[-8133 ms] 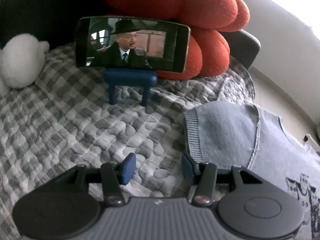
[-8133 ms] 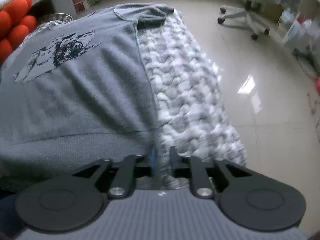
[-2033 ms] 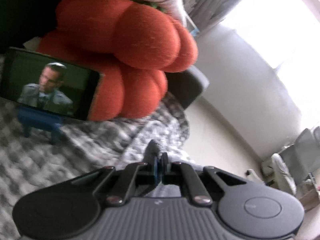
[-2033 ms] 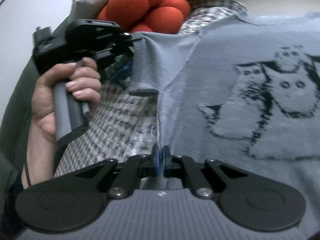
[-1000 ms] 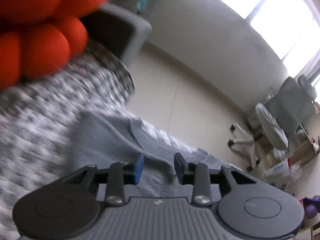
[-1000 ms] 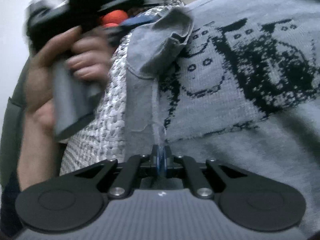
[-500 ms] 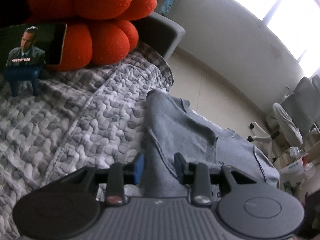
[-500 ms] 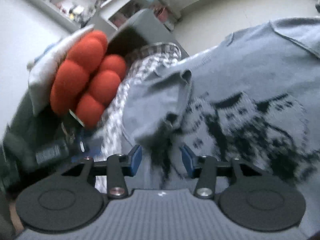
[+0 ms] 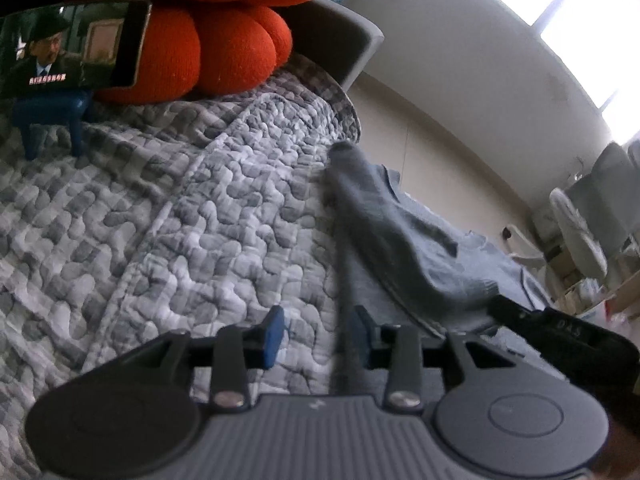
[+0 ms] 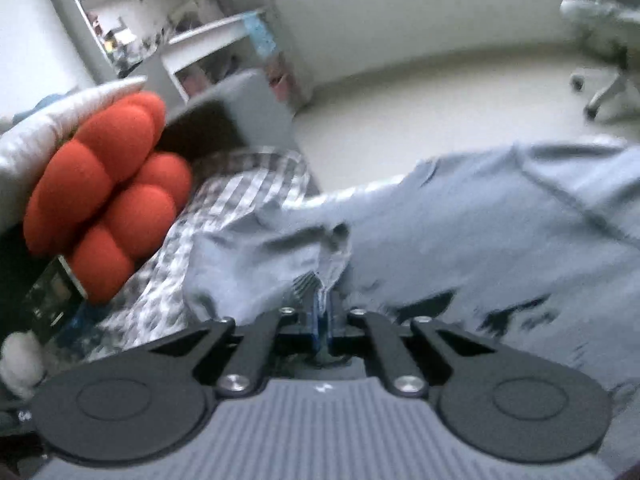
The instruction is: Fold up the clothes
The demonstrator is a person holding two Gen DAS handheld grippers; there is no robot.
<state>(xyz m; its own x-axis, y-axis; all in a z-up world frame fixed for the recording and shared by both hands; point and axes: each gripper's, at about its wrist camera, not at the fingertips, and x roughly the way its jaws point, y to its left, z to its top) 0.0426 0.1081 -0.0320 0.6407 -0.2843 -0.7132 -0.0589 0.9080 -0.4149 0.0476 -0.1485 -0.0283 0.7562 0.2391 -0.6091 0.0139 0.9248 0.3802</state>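
A grey knit sweater (image 9: 404, 248) with a dark print lies on the quilted check cover (image 9: 200, 216), one sleeve folded over its body. My left gripper (image 9: 316, 338) hovers low over the sweater's left edge. Its jaws are opening, and a raised strip of grey fabric stands between them close to the right pad, which does not press on it. In the right wrist view the sweater (image 10: 500, 232) fills the right side. My right gripper (image 10: 322, 320) is shut on a bunched bit of the sleeve and lifts it slightly. Its black body (image 9: 568, 340) shows at the right of the left wrist view.
An orange knotted cushion (image 9: 224, 40) leans on the grey sofa arm (image 9: 340, 40). A phone (image 9: 72, 44) playing a video sits on a blue stand (image 9: 52, 112) at the far left. Pale floor (image 10: 440, 112), an office chair (image 10: 600, 40) and shelves (image 10: 192, 40) lie beyond.
My right gripper opened, then shut on the sleeve fabric and tipped upward. My left jaws stand wider than before, and the left gripper has shifted left over the sweater's edge.
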